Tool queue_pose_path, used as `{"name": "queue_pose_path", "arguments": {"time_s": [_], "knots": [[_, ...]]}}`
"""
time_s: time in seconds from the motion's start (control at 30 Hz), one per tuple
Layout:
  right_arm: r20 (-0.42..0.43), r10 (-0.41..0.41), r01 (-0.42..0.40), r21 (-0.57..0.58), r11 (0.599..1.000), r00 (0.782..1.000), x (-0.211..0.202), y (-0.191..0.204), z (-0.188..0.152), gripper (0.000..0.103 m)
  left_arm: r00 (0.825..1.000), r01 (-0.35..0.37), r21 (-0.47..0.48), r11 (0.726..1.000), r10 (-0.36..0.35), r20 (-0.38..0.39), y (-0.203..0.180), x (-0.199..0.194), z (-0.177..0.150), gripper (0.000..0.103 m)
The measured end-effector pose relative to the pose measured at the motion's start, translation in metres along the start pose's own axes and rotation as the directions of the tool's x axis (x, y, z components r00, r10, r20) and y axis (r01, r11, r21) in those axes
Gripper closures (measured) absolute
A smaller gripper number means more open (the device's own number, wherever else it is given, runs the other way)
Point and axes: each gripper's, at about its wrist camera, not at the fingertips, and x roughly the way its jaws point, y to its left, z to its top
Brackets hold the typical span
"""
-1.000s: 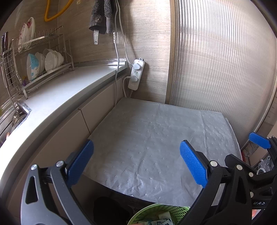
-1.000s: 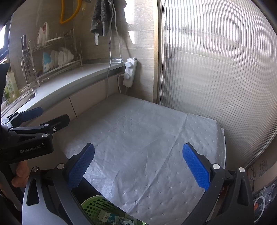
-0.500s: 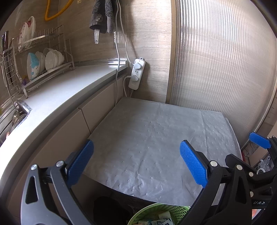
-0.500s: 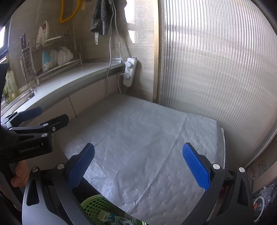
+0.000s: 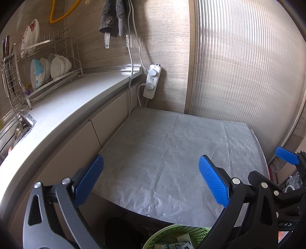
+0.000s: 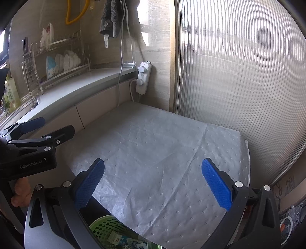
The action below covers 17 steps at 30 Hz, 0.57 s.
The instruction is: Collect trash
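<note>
A green perforated basket [image 5: 172,234] with paper and wrapper scraps inside sits below the near edge of a low surface covered by a grey dimpled sheet [image 5: 172,153]; it also shows in the right wrist view [image 6: 109,228]. My left gripper [image 5: 151,180] is open and empty above the sheet's near edge. My right gripper [image 6: 153,183] is open and empty beside it. The right gripper's blue fingertip shows at the right of the left wrist view [image 5: 286,153]. The left gripper shows at the left of the right wrist view [image 6: 38,132]. No trash lies on the sheet.
A white counter [image 5: 63,107] runs along the left with a dish rack [image 5: 47,67] of bowls and plates. A white power strip [image 5: 152,84] hangs on the back wall. A ribbed translucent panel [image 5: 248,76] bounds the right side. A grey towel [image 5: 112,17] hangs above.
</note>
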Motion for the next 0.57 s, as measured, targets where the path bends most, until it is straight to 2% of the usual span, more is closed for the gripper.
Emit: {"name": "queue_pose_path", "arguments": {"time_s": [0.3, 0.57], "knots": [[-0.001, -0.001, 0.001, 0.001, 1.000, 1.000, 0.0007, -0.0004, -0.0008, 0.002, 1.000, -0.006, 0.010, 1.000, 0.006, 0.012, -0.0025, -0.0004, -0.0015, 0.008], [-0.003, -0.003, 0.003, 0.002, 1.000, 1.000, 0.0010, 0.0004, -0.0023, 0.002, 1.000, -0.006, -0.017, 1.000, 0.006, -0.010, 0.0016, 0.0045, -0.0015, 0.008]]}}
